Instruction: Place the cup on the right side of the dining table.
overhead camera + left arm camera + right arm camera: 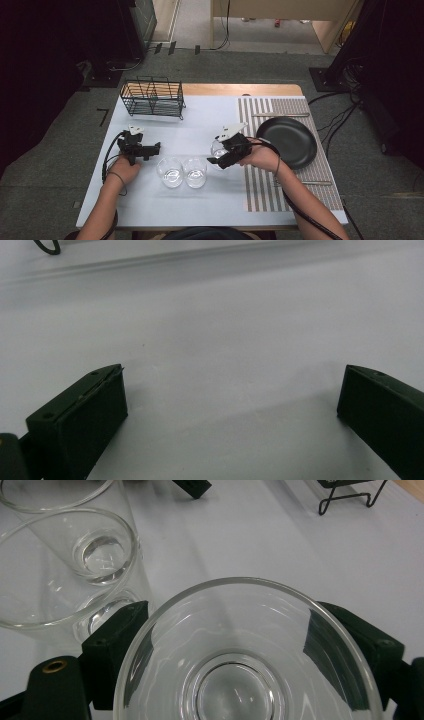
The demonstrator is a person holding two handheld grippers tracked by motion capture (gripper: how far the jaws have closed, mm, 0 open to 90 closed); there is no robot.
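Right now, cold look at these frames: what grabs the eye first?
The right gripper, mid-table, clamped on a clear glass whose wide rim spans its jaws. Just left of it, two more empty glasses stand side by side near the table's front. Then the black plate on the striped mat at right, and the black wire rack at back left.
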